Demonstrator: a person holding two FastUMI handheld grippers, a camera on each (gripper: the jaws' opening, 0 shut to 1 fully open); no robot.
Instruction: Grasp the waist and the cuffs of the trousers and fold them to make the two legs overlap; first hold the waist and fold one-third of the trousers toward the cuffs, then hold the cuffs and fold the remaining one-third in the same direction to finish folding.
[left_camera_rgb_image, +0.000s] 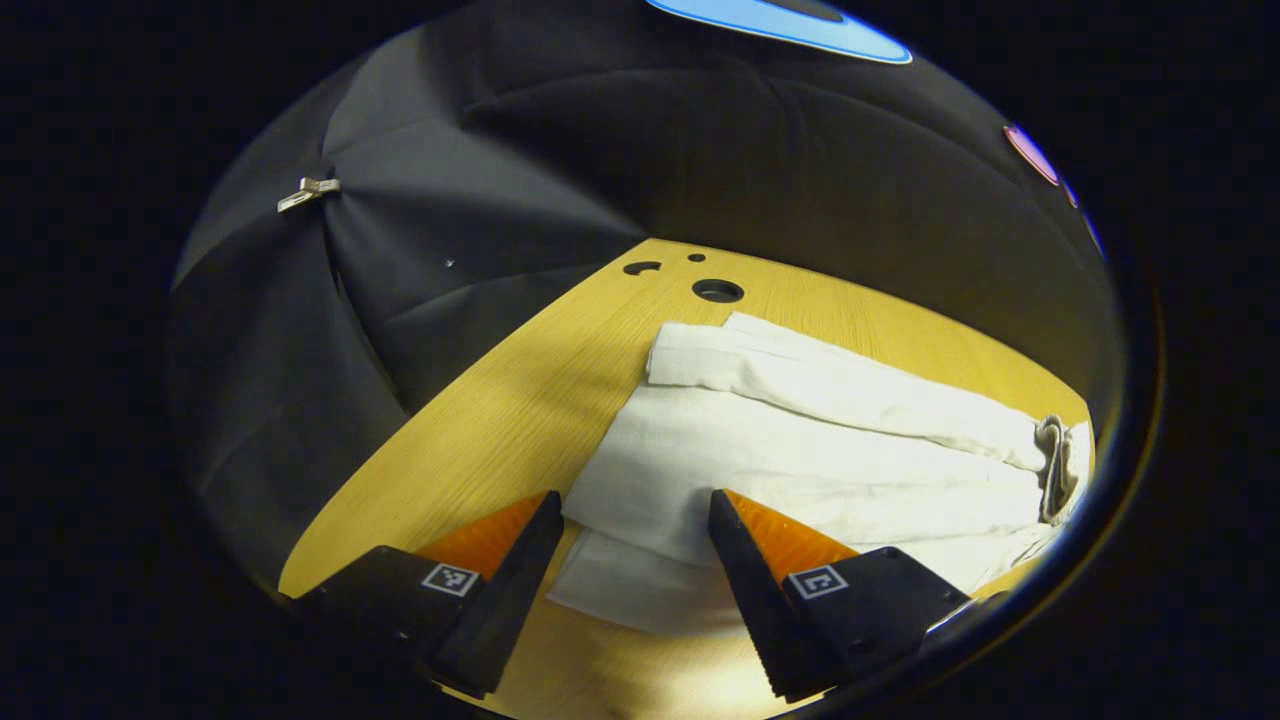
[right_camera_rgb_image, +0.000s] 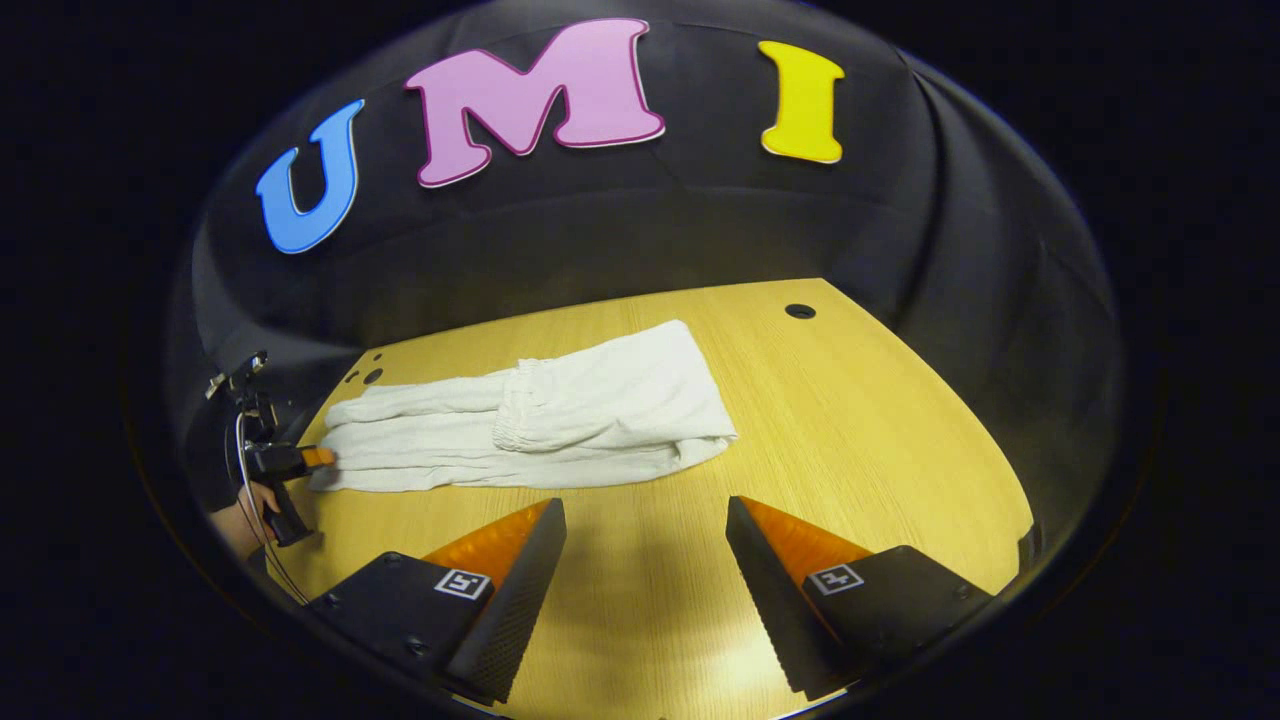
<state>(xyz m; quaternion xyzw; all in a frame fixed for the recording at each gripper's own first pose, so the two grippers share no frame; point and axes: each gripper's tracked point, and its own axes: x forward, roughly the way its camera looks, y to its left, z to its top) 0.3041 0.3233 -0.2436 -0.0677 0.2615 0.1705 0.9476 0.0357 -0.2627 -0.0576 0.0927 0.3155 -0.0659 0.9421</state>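
Both grippers (jaws spread) hover near the part-folded trousers (right_camera_rgb_image: 540, 425).

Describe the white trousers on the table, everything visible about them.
The white cloth trousers lie flat on the yellow wooden table, legs overlapped. The gathered elastic waist is folded over onto the legs, so the cuffs end remains unfolded. The fabric looks soft and slightly wrinkled. The left gripper is open, its fingers straddling the near cuff corner in its own view; whether they touch it is unclear. The right gripper is open, apart from the cloth.
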